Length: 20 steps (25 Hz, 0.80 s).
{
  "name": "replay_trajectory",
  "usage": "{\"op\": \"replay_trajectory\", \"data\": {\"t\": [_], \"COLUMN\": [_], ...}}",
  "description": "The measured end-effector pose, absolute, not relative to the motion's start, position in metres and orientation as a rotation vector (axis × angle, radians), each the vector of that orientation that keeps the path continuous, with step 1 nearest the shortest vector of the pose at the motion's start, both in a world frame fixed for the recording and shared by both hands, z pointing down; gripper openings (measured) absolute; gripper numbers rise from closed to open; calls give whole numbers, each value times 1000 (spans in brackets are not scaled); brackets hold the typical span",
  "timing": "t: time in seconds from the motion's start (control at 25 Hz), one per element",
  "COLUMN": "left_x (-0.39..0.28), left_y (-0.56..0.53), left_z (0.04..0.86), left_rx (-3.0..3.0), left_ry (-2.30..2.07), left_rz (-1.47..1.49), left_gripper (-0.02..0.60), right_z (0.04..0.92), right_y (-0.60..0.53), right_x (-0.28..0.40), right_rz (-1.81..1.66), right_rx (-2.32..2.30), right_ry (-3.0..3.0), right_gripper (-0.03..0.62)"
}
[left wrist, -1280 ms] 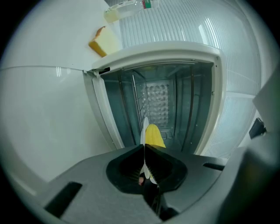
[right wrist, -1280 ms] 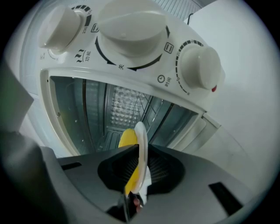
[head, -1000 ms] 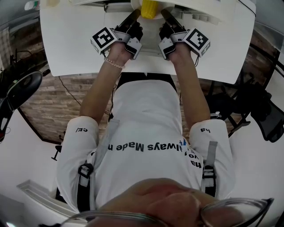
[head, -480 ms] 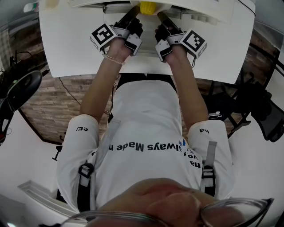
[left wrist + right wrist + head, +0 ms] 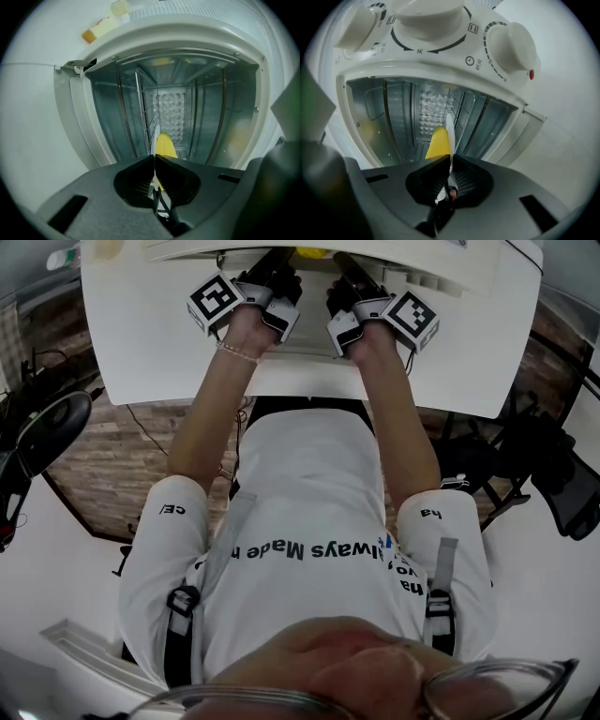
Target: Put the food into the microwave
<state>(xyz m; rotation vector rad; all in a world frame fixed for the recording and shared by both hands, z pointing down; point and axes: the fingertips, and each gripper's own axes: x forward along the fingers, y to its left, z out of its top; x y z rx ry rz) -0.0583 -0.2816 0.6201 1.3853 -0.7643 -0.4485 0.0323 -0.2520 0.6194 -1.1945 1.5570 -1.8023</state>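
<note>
The white microwave (image 5: 441, 259) stands open at the table's far edge; its metal cavity (image 5: 178, 103) fills both gripper views. A yellow piece of food (image 5: 164, 144) lies on a thin white plate (image 5: 449, 129), seen edge-on and reaching into the cavity. In the head view only a sliver of the yellow food (image 5: 312, 252) shows under the microwave's top. My left gripper (image 5: 154, 185) is shut on the plate's left rim and my right gripper (image 5: 448, 177) on its right rim. In the head view the left gripper (image 5: 272, 263) and the right gripper (image 5: 347, 263) flank the food, tips at the opening.
Two white knobs (image 5: 512, 47) sit on the microwave's control panel, right of the cavity. Small yellowish items (image 5: 101, 29) lie on the white table (image 5: 141, 334) to the microwave's left. Black office chairs stand on the floor at left (image 5: 37, 437) and right (image 5: 562, 484).
Both grippers have moved forward toward the microwave with the plate. The yellow food has gone from well in sight to nearly hidden under the microwave's top.
</note>
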Motion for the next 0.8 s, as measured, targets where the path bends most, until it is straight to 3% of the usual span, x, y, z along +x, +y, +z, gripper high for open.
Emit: {"op": "replay_trajectory", "data": {"t": [0.64, 0.8], "left_x": [-57, -57], "left_y": [-296, -290], "left_z": [619, 612], "left_rx": [1422, 1441], "left_ry": [-792, -798], "left_rz": [-420, -409], "left_gripper": [17, 60], "right_z": [623, 622], "right_y": [-267, -261], "right_x": [34, 37], "right_rz": [-1793, -1798], "right_rx": [-1226, -1232], "right_ry": [1575, 1576], "right_gripper": [31, 49]}}
